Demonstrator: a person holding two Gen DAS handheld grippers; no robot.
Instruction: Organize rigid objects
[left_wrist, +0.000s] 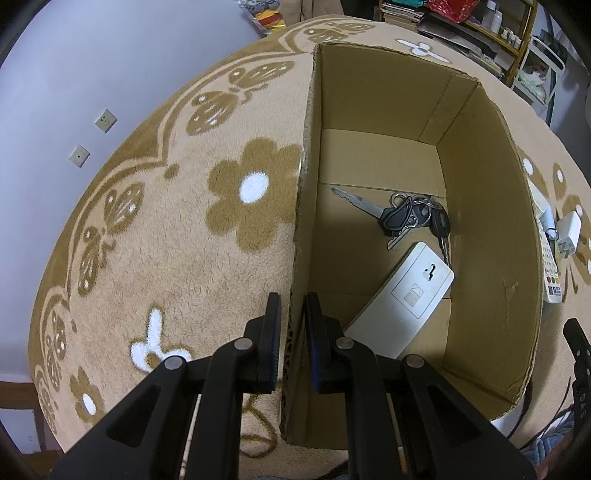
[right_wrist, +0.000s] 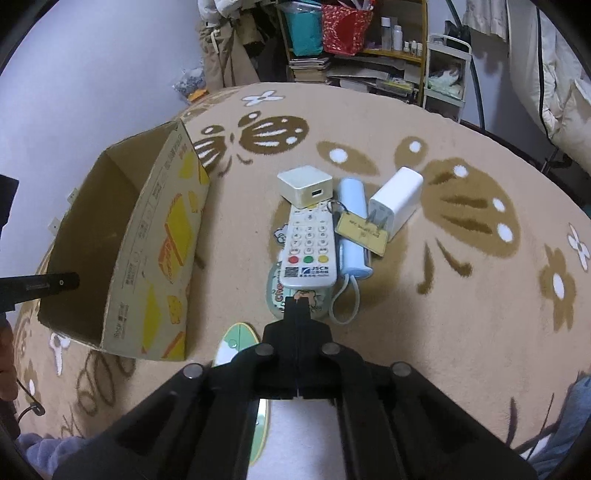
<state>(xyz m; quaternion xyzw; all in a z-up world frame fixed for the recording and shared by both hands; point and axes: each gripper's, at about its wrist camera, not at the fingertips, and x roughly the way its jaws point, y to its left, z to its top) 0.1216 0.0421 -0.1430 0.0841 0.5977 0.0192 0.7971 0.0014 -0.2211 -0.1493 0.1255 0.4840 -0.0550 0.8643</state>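
My left gripper (left_wrist: 293, 325) is shut on the left wall of an open cardboard box (left_wrist: 301, 221), with one finger outside and one inside. On the box floor lie a bunch of keys (left_wrist: 410, 216) and a flat white card-like device (left_wrist: 402, 299). My right gripper (right_wrist: 297, 302) is shut, its fingertips together over the near rim of a round cartoon-printed disc (right_wrist: 280, 291); I cannot tell whether they pinch it. A white remote (right_wrist: 310, 247) lies on that disc. Beyond it sit a cream cube charger (right_wrist: 306, 186), a pale blue tube-shaped device (right_wrist: 352, 195), a yellow tag (right_wrist: 362, 230) and a white plug charger (right_wrist: 397, 201).
Everything rests on a beige carpet with brown flowers and butterflies (right_wrist: 461, 206). The box (right_wrist: 147, 236) stands left of the pile. A green-rimmed round disc (right_wrist: 231, 347) shows under the right gripper. Shelves and clutter (right_wrist: 351, 40) line the far wall.
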